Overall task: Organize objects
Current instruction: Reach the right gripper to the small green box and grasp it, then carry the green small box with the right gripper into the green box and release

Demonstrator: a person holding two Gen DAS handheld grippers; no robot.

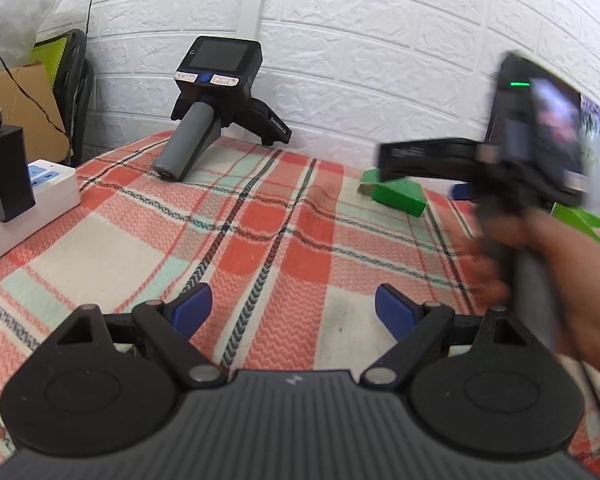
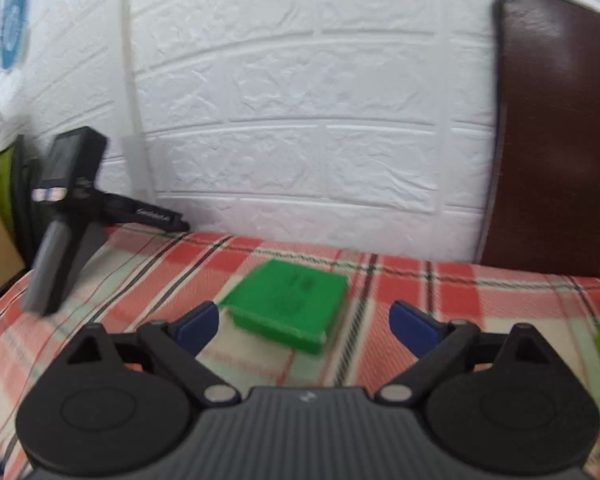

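While writing on green box (image 2: 288,304) blurs unreadable, left tool (image 1: 292,312), right tool (image 2: 304,322) gape, gripping nothing.

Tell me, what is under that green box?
The green box lies flat on the plaid cloth, ahead of the open right gripper. The cloth shows all around it; whatever the cloth covers is hidden.

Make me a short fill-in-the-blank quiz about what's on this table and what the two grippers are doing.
1. The flat box ahead of the right gripper is ____ in colour.
2. Both grippers' jaws are ____, and the left gripper holds nothing.
3. The checked tablecloth lies before a white ____ wall.

Missing words: green; open; brick
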